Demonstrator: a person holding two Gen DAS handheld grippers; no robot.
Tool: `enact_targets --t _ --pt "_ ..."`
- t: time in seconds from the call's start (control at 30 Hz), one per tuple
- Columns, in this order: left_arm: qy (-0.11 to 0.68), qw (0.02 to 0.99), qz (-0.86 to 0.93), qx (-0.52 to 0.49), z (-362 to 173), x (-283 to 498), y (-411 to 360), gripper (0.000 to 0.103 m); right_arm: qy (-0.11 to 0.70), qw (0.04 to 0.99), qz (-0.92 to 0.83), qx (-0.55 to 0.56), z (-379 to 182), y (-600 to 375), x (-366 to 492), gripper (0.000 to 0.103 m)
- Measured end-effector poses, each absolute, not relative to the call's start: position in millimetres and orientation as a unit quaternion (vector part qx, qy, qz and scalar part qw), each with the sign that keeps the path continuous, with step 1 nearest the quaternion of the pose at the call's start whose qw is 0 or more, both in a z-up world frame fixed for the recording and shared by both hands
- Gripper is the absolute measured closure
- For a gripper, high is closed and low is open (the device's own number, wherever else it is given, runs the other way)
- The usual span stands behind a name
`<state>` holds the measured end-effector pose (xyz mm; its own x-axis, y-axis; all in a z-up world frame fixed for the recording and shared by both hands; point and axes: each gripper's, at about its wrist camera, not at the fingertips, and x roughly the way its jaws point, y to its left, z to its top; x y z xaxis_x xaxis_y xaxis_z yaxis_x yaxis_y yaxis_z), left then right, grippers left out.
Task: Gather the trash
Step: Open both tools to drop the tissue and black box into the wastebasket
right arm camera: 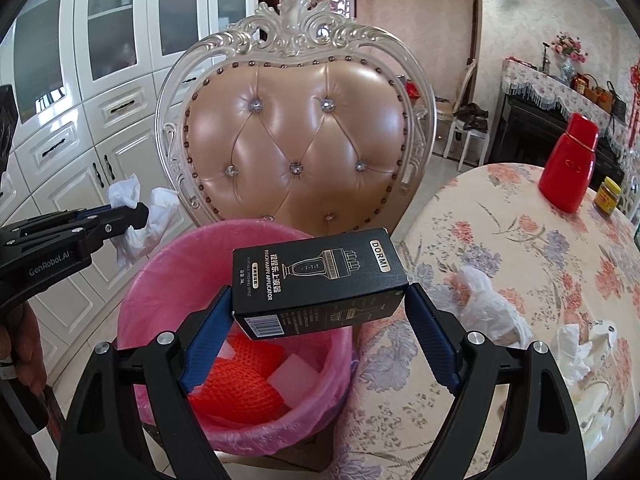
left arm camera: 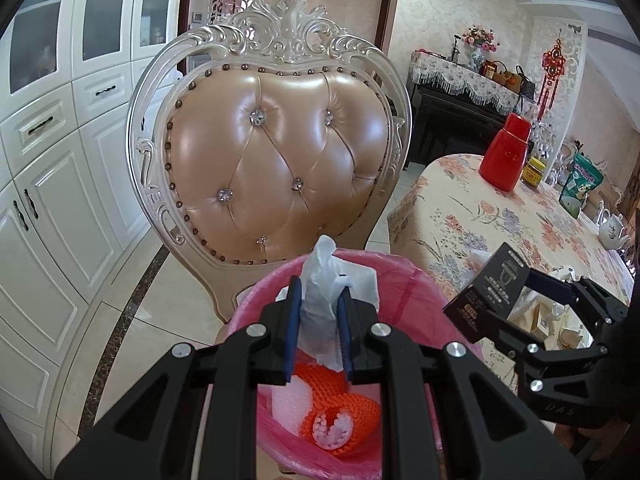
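Black box (right arm camera: 320,284): rectangular carton, matte black with gold lettering and a gold drawing of an applicator, barcode on its near end. Held lying crosswise in the right claw (right arm camera: 320,308), whose blue pads press on its two short ends; it hangs above the near rim of the bin.

White tissue (left arm camera: 322,300): crumpled, thin, standing up in a peak. Clenched between the narrow-set blue pads of the left claw (left arm camera: 319,308), above the bin.

Pink bin (right arm camera: 160,280): round, lined with a pink plastic bag, standing on the floor between the ornate chair (right arm camera: 296,128) and the desk (right arm camera: 520,240). Inside lie orange netting (right arm camera: 236,380) and white foam pieces.

Desk: floral cloth; more crumpled white scraps (right arm camera: 576,348) lie on it.
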<state>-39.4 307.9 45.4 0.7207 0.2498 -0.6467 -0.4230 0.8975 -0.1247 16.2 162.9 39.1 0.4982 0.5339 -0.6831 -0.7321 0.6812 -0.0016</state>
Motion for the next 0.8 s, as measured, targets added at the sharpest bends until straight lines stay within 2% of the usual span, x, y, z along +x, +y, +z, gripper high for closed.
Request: enact_targets --t 0.2,0.3,0.43,0.7,0.8 --pt "0.327 0.918 0.18 -0.137 46 -38 313 0.086 0.34 0.847 0.378 -0.153 33 174 16 0.022" --pt "0.326 0.918 0.177 -0.142 47 -37 314 0.082 0.343 0.845 0.38 -0.154 30 178 16 0.022" --pt "0.324 0.919 0.173 -0.144 48 -38 313 0.057 0.347 0.843 0.381 -0.156 27 181 17 0.022" --pt "0.32 0.919 0.171 -0.153 53 -37 315 0.044 0.348 0.843 0.381 -0.154 26 179 18 0.018" --pt "0.317 0.92 0.168 -0.158 55 -38 315 0.035 0.345 0.846 0.378 -0.15 28 174 19 0.018"
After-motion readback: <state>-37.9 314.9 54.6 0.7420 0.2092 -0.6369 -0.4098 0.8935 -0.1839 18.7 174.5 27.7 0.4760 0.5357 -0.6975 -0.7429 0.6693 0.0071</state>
